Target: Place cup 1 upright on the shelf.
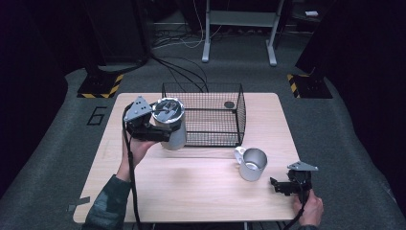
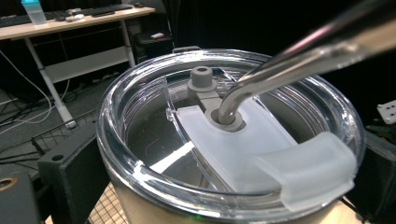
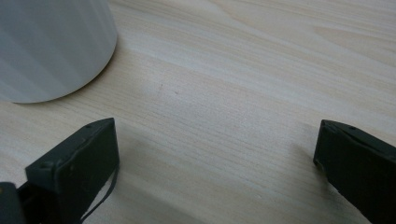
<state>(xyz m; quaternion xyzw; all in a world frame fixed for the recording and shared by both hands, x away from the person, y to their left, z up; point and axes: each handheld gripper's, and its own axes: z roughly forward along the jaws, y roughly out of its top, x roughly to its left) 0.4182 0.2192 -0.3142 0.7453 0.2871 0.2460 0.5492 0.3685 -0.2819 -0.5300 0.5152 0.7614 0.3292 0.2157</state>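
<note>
A steel tumbler (image 1: 173, 125) with a clear lid (image 2: 224, 140) and a bent metal straw (image 2: 299, 56) is held above the table's left side, next to the wire basket (image 1: 210, 117). My left gripper (image 1: 160, 130) is shut on the tumbler, one black jaw on each side of its body. A silver mug (image 1: 252, 164) with a white handle stands on the table at the right. My right gripper (image 1: 280, 186) rests low on the table just right of the mug, open, with bare wood between its jaws; the mug's wall (image 3: 51, 46) lies ahead to its left.
The black wire basket stands at the back middle of the wooden table (image 1: 191, 187), with a small dark round object (image 1: 229, 104) inside at its far right. Cables and desk legs lie on the floor beyond the table.
</note>
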